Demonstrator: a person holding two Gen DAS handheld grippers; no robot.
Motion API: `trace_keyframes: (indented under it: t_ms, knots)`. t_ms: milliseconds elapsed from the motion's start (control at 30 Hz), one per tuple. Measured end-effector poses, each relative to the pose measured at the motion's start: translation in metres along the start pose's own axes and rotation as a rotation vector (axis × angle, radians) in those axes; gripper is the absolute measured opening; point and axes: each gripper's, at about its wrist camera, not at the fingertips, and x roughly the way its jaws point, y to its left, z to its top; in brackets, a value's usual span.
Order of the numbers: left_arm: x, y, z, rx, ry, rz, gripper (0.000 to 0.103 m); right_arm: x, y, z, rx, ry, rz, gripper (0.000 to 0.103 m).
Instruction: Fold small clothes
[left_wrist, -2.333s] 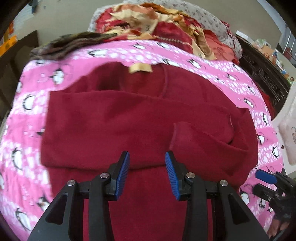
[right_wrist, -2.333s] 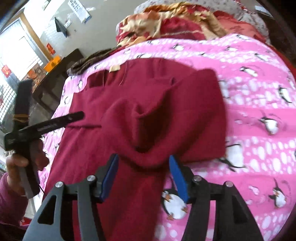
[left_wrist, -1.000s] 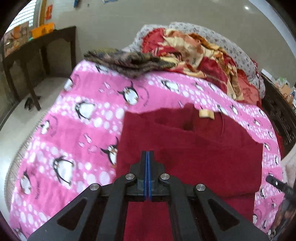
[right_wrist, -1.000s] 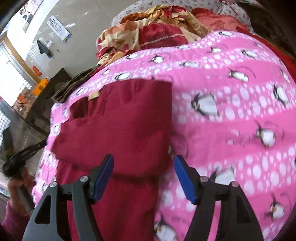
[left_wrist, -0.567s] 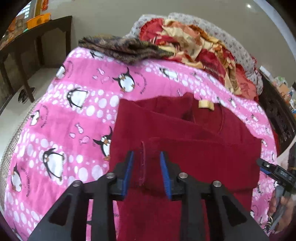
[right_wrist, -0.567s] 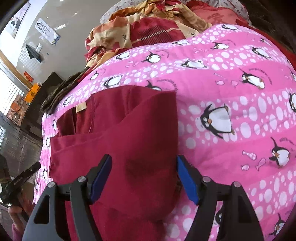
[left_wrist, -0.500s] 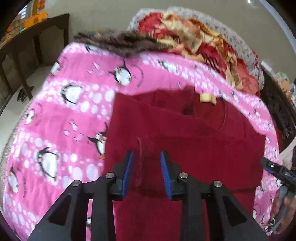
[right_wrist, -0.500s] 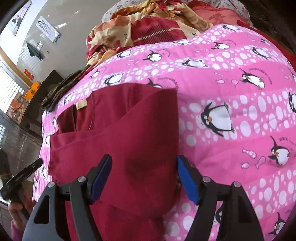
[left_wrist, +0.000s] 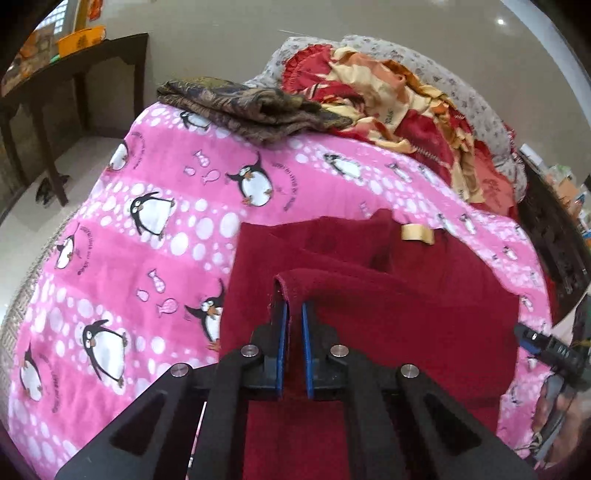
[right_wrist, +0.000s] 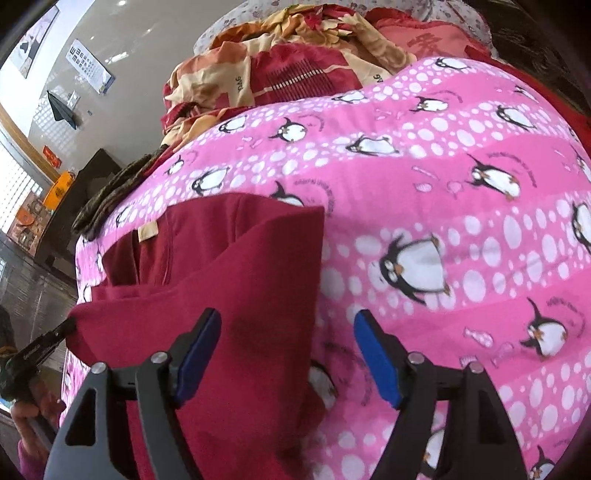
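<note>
- Lower centre of the left wrist view: the left claw (left_wrist: 292, 314) pinches a raised hemmed edge of the dark red garment (left_wrist: 388, 317), blue pads nearly together
- Bottom of the right wrist view: the right claw (right_wrist: 286, 326) gapes wide over the garment's right edge (gripping nothing)
- The garment lies on a pink penguin blanket (left_wrist: 147, 236) covering the bed; crumpled bedding (left_wrist: 399, 99) is heaped at upper right

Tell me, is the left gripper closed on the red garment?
Yes: the left gripper is shut on a raised hemmed edge of the red garment.
</note>
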Motion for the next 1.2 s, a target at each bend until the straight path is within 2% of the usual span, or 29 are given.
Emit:
trace_keyframes:
  t_ms: [67, 133, 167, 200, 233, 267, 367, 467, 500, 600, 667, 767, 867, 933, 967, 1000, 1067, 1100, 1167, 1200]
  knots:
    - [0.01, 0.0, -0.006, 0.001, 0.027, 0.017, 0.0, 0.012, 0.005, 0.004, 0.0, 0.019, 0.003, 0.08]
    - [0.016, -0.001, -0.009, 0.012, 0.036, 0.043, 0.0, 0.022, 0.011, 0.006, -0.024, 0.038, 0.028, 0.072]
    - [0.018, -0.001, -0.011, 0.015, 0.038, 0.056, 0.0, 0.027, 0.018, 0.007, -0.068, 0.042, 0.026, 0.044]
    - [0.02, 0.0, -0.013, 0.013, 0.04, 0.06, 0.0, 0.029, 0.022, 0.009, -0.11, 0.038, -0.013, 0.023]
    - [0.023, 0.001, -0.013, 0.004, 0.046, 0.061, 0.0, 0.029, 0.026, 0.01, -0.151, 0.029, -0.067, 0.022]
    - [0.025, 0.002, -0.013, 0.001, 0.05, 0.062, 0.0, 0.028, 0.026, 0.013, -0.177, 0.01, -0.085, 0.022]
    - [0.032, -0.002, -0.014, 0.012, 0.06, 0.084, 0.0, 0.037, 0.01, 0.015, -0.113, 0.025, -0.075, 0.023]
    - [0.03, -0.003, -0.014, 0.024, 0.051, 0.089, 0.0, 0.02, 0.003, 0.012, -0.035, 0.014, -0.043, 0.039]
    - [0.031, -0.003, -0.014, 0.021, 0.053, 0.087, 0.0, 0.013, 0.003, 0.01, -0.025, 0.009, -0.042, 0.041]
    - [0.032, -0.001, -0.015, 0.014, 0.056, 0.086, 0.0, -0.008, 0.008, -0.007, -0.06, 0.012, -0.011, 0.041]
    - [0.034, -0.003, -0.019, 0.013, 0.06, 0.091, 0.0, -0.008, 0.013, -0.023, -0.113, 0.041, -0.023, 0.041]
    - [0.033, -0.005, -0.021, 0.008, 0.064, 0.092, 0.0, 0.011, 0.015, -0.041, -0.222, 0.1, -0.172, 0.037]
    - [0.021, -0.004, -0.022, 0.006, 0.075, 0.081, 0.0, 0.0, 0.01, -0.042, -0.173, 0.08, -0.132, 0.033]
    - [0.011, -0.002, -0.025, 0.005, 0.073, 0.065, 0.0, -0.014, 0.01, -0.042, -0.147, 0.047, -0.135, 0.034]
    - [0.004, 0.0, -0.029, 0.006, 0.066, 0.059, 0.0, -0.022, 0.008, -0.045, -0.118, 0.027, -0.122, 0.044]
    - [-0.001, 0.002, -0.032, 0.009, 0.063, 0.059, 0.001, -0.027, 0.007, -0.05, -0.103, 0.028, -0.1, 0.06]
    - [-0.012, 0.006, -0.042, 0.019, 0.063, 0.062, 0.001, -0.027, 0.007, -0.062, -0.09, 0.068, -0.038, 0.065]
    - [-0.015, 0.008, -0.046, 0.018, 0.065, 0.063, 0.002, -0.024, 0.01, -0.069, -0.105, 0.091, -0.033, 0.065]
    - [-0.021, 0.013, -0.055, 0.009, 0.073, 0.066, 0.002, -0.011, 0.015, -0.083, -0.157, 0.12, -0.078, 0.063]
    - [-0.024, 0.016, -0.06, 0.006, 0.078, 0.068, 0.002, -0.005, 0.016, -0.088, -0.173, 0.131, -0.098, 0.043]
